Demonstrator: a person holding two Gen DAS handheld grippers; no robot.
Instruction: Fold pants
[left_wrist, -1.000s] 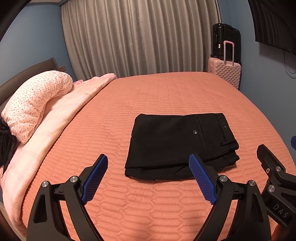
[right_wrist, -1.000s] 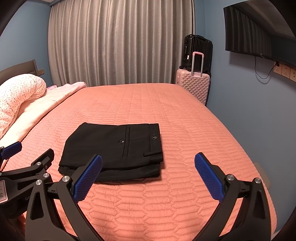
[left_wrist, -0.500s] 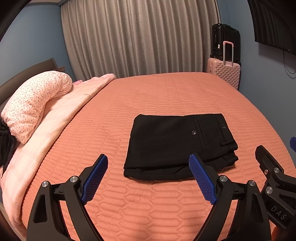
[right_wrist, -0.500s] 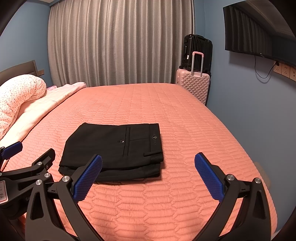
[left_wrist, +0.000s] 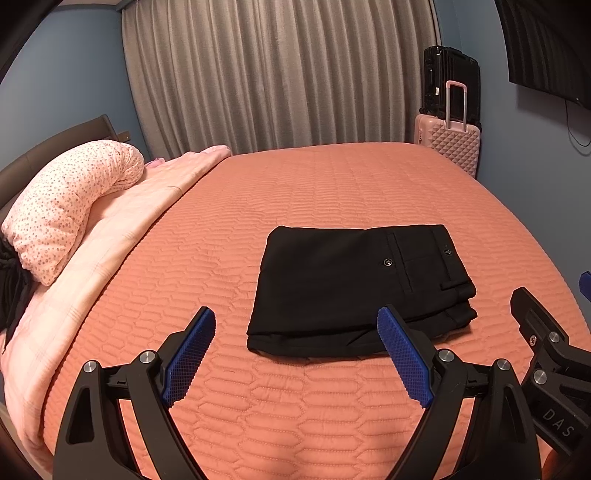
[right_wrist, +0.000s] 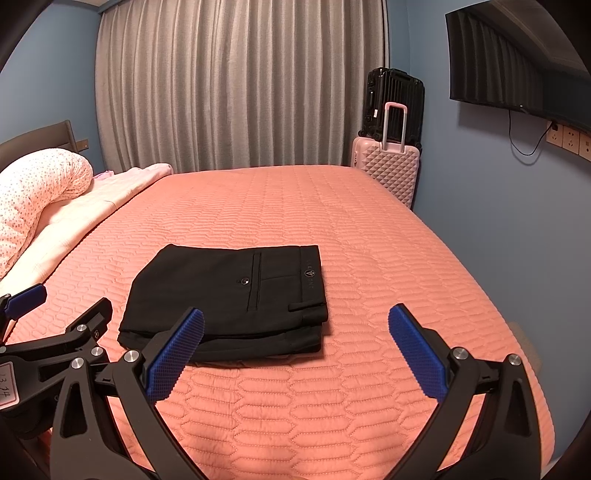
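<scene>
Nothing moved, folded pants (left_wrist: 354, 291) on bed (left_wrist: 332, 184), seemingly four layers.

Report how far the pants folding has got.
Done, by the look of it: the black pants lie in a compact stacked rectangle on the orange bedspread. In hand: nothing; the left gripper and right gripper both hover open, short of the cloth. Left: probably nothing beyond pulling back.
</scene>
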